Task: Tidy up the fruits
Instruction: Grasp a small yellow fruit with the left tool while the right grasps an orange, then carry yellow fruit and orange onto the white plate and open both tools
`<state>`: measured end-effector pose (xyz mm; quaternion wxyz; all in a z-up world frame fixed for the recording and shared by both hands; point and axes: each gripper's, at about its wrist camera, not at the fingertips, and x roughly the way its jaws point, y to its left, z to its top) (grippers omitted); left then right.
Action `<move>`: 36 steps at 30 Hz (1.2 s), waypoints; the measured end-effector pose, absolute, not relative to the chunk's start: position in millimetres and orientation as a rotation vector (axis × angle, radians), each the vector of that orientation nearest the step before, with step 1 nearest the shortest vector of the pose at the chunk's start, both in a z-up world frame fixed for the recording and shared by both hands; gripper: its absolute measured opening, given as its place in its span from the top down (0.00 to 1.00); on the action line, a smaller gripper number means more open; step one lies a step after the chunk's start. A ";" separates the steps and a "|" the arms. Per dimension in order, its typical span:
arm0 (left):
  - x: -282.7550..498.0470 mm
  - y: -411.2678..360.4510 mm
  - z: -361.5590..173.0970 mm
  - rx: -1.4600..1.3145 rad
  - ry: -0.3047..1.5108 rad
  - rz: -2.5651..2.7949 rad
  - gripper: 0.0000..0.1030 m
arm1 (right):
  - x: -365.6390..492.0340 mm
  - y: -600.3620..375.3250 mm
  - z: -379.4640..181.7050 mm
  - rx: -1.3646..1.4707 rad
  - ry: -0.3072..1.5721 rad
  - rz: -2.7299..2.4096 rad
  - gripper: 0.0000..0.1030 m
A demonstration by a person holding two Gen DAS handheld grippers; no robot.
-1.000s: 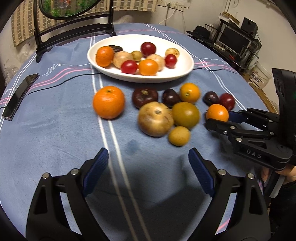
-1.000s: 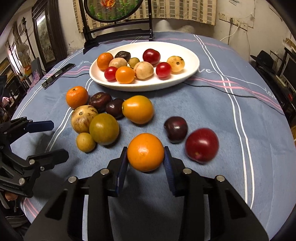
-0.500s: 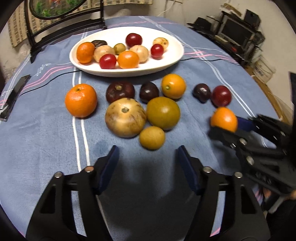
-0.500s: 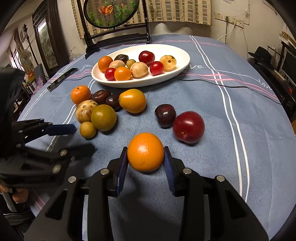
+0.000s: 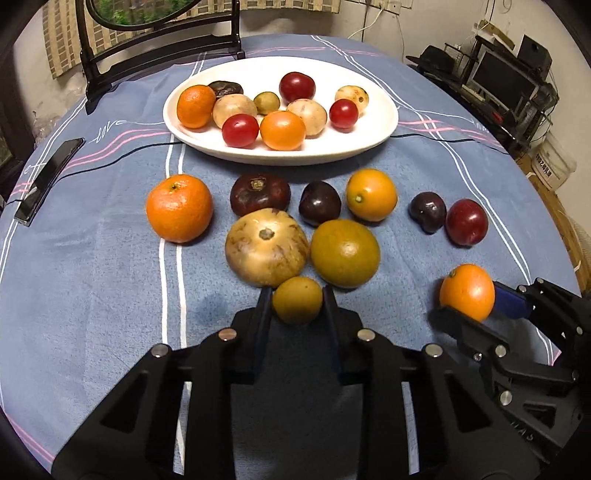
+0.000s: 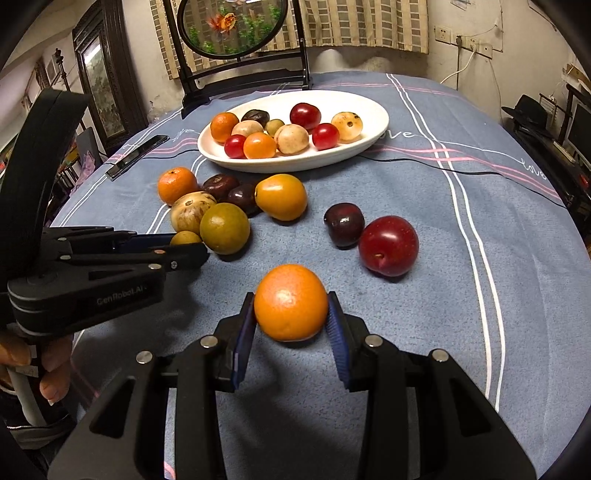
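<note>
**Blue-clothed surface holds two fruits caught in fingers**

Blue striped cloth covers the round surface (image 5: 92,295) where both grippers meet the loose fruit. Left gripper (image 5: 297,301) has its fingers pinching a small yellow-green fruit (image 5: 297,300), nearly round with no clear long axis, resting on the cloth at the near edge of the loose cluster, touching the mottled tan fruit (image 5: 266,246) behind it and just beside the larger olive-green fruit (image 5: 344,253). Right gripper (image 6: 291,314) has its blue-padded fingers (image 6: 337,332) clamped on either side of an orange (image 6: 291,302), also close to round; in the left wrist view its stem dimple faces up and toward the cluster. Whether the orange is on the cloth or just above it cannot be told.

Behind the cluster lie a dark brown fruit (image 5: 260,194), a dark plum (image 5: 319,203) and an orange-yellow fruit (image 5: 371,194) with its stem end turned to the left of the left wrist view. A mandarin (image 5: 180,208) sits apart to the left; a second dark plum (image 5: 427,211) and a red plum (image 5: 467,221) touch each other to the right. Farther back, a white oval dish (image 5: 376,133) carries more fruit, its long axis running across the view. A phone (image 5: 50,175) lies at the far left edge, and a dark stand with a round mirror (image 6: 232,27) rises behind the dish.
</note>
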<state>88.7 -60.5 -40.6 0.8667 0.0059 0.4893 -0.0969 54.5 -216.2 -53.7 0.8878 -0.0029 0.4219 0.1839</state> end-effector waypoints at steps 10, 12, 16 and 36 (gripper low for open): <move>66.8 -39.6 -35.0 -0.009 1.014 -0.267 0.74 | 51.4 -213.3 -50.9 -0.017 0.874 0.377 0.63; 63.0 -36.2 -30.3 -0.009 1.000 -0.269 0.74 | 49.9 -211.2 -48.6 -0.023 0.869 0.381 0.63; 63.3 -28.9 -15.4 0.004 0.965 -0.268 0.74 | 49.3 -210.1 -38.8 -0.034 0.846 0.381 0.63; 221.6 -13.1 39.1 -0.106 0.864 -0.225 0.73 | 185.6 -162.3 17.0 -0.111 0.726 0.325 0.63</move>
